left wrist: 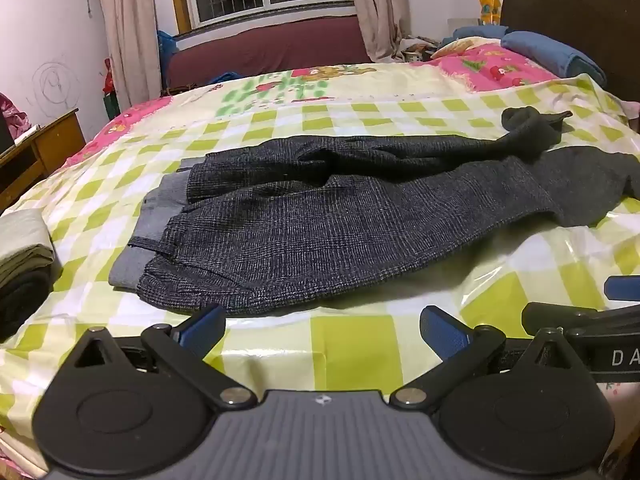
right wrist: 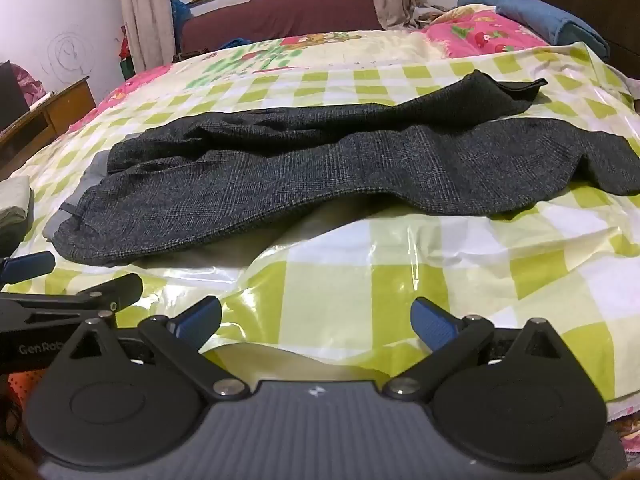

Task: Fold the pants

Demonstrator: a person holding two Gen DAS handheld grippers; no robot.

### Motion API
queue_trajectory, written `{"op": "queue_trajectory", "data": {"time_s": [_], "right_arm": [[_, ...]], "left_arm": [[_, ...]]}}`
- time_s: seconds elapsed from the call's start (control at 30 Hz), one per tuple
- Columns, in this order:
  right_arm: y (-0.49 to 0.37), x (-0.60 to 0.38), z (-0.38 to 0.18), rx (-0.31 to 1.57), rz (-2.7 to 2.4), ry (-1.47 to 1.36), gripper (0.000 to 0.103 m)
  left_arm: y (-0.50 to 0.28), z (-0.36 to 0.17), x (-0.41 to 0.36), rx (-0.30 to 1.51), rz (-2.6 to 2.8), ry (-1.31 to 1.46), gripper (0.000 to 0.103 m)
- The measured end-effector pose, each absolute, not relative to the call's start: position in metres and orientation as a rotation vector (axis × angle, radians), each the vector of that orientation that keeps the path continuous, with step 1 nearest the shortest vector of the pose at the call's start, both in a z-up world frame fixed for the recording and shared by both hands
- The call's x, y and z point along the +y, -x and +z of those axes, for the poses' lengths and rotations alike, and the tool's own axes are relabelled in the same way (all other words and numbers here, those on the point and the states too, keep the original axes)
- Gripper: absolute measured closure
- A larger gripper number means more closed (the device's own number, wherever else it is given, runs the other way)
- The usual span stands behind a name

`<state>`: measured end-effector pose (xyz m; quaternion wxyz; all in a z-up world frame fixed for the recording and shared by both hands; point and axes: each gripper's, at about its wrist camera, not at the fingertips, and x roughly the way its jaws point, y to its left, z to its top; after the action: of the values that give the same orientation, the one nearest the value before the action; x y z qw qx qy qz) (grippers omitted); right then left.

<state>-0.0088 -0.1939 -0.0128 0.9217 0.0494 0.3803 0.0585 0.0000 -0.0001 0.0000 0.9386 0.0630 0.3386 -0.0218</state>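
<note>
A bed [left wrist: 360, 92] is carrying a glossy green-checked cover [left wrist: 348, 344]. Dark checked pants [left wrist: 320, 216] are lying flat across its middle, and folded clothes [left wrist: 24, 256] are sitting at its left edge.

Left tongs [left wrist: 323, 330] and right tongs [right wrist: 316, 322] side by side, both spread wide

Pants [left wrist: 320, 216] flat on bed [left wrist: 360, 344], waistband left, legs right; folded clothes [left wrist: 24, 256] further left.
</note>
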Motion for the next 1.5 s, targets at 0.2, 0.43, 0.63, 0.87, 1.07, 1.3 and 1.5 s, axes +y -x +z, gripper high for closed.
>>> {"op": "queue_trajectory", "data": {"time_s": [0.2,0.43,0.63,0.87,1.07,1.3,1.5], "right_arm": [[0.0100,-0.1951,-0.0130,0.783,0.115,-0.103,0.003],[0.0085,-0.1929,-0.0128,0.787,0.114,-0.107,0.003],[0.0079,-0.1928,-0.0141,0.792,0.117,-0.101,0.003],[0.0070,-0.1932,-0.0161,0.801,0.118,-0.103,0.003],[0.0075,-0.1936,-0.0170,0.805,0.119,-0.104,0.003],[0.0071,-0.1932,-0.0185,0.806,0.119,-0.104,0.003],[0.0070,-0.1931,-0.0183,0.807,0.119,-0.103,0.003]], "left_arm": [[0.0005,0.0000,-0.0006,0.696,-0.049,-0.125,0.000],[-0.0013,-0.0058,0.0022,0.700,-0.049,-0.125,0.000],[-0.0024,-0.0054,0.0010,0.704,-0.049,-0.124,0.000],[-0.0020,-0.0068,0.0010,0.706,-0.049,-0.125,0.000],[-0.0010,-0.0083,0.0020,0.709,-0.049,-0.128,0.000],[-0.0015,-0.0077,0.0017,0.711,-0.049,-0.128,0.000],[-0.0016,-0.0077,0.0015,0.712,-0.049,-0.129,0.000]]}}
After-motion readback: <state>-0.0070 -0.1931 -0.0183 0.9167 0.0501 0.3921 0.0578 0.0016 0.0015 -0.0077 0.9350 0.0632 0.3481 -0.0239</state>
